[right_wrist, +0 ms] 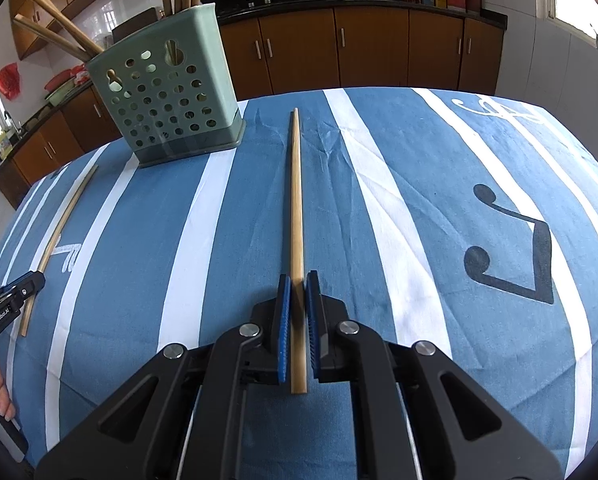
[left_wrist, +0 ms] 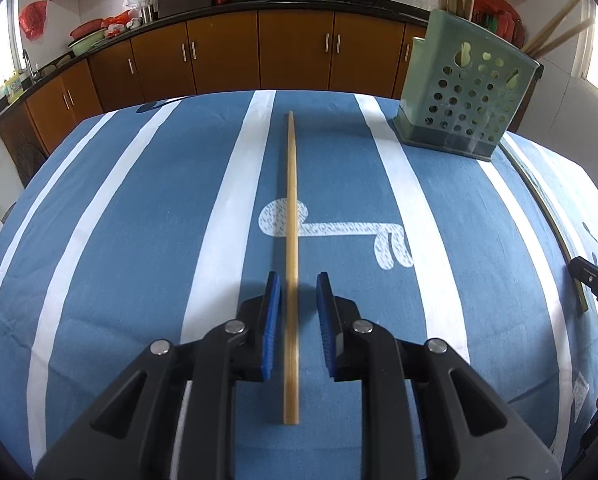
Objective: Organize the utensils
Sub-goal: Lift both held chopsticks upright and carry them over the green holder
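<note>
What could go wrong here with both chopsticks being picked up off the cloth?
The left tool straddles its chopstick near one end, so the stick may droop or pivot when lifted. The right tool also sits near its chopstick's end. The holder already holds sticks, so insertion might snag.
</note>
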Available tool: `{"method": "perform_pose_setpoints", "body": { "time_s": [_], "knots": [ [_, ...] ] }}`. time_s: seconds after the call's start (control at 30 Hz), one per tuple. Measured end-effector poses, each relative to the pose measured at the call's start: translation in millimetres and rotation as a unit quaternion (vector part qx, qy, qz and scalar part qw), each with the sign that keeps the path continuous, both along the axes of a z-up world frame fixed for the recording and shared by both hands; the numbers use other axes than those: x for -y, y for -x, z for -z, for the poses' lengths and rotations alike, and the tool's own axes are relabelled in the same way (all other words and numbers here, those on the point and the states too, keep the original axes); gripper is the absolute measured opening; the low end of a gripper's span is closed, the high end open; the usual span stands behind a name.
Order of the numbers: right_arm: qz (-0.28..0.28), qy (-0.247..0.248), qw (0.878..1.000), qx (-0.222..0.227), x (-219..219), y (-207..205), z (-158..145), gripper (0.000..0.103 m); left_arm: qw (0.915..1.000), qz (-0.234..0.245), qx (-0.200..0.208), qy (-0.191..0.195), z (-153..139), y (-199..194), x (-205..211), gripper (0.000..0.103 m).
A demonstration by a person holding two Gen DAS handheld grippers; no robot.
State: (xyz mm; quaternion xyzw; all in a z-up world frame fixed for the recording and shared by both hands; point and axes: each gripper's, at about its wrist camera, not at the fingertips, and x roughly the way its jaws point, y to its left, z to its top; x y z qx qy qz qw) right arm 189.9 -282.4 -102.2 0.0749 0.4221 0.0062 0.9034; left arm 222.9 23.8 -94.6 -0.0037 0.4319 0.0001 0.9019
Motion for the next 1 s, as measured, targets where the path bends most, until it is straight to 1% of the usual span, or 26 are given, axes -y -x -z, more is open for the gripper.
{"method": "perform_pose_setpoints", "body": {
  "time_s": [0.07,0.1,0.17,0.27,0.37,0.43,0.53,0.77,0.83,1.0],
  "knots": [
    [-0.001,0.004,1.000,0.000,-1,1,0,0.009,1.0000,-0.001,0.000,-0.003,0,3,1,0.019],
    [0.000,0.006,1.000,0.000,-1,1,0,0.009,1.0000,-0.002,0.000,-0.005,0,5,1,0.014],
    [-0.002,0.007,1.000,0.000,-1,1,0,0.008,1.0000,-0.002,-0.001,-0.008,0,7,1,0.008],
    [-0.001,-0.004,1.000,0.011,3,5,-7,0.008,0.9999,0.007,-0.005,-0.011,-1,9,0,0.008],
    [0.004,-0.009,0.999,0.045,10,12,-25,0.008,0.9999,0.009,0.007,-0.006,-14,15,-4,0.008],
    [0.012,-0.016,0.998,0.067,16,17,-41,0.008,0.9998,0.009,0.019,0.003,-25,17,-7,0.008],
    [0.019,-0.025,0.994,0.100,24,23,-62,0.008,0.9987,0.010,0.048,0.012,-48,21,-11,0.008],
    [0.032,-0.038,0.986,0.161,34,33,-98,0.008,0.9945,0.007,0.100,0.031,-89,28,-17,0.008],
    [0.035,-0.042,0.982,0.179,37,36,-108,0.008,0.9922,0.005,0.117,0.043,-102,33,-20,0.008],
    [0.038,-0.049,0.976,0.209,40,40,-128,0.008,0.9831,0.004,0.167,0.075,-138,39,-28,0.007]
  ]
}}
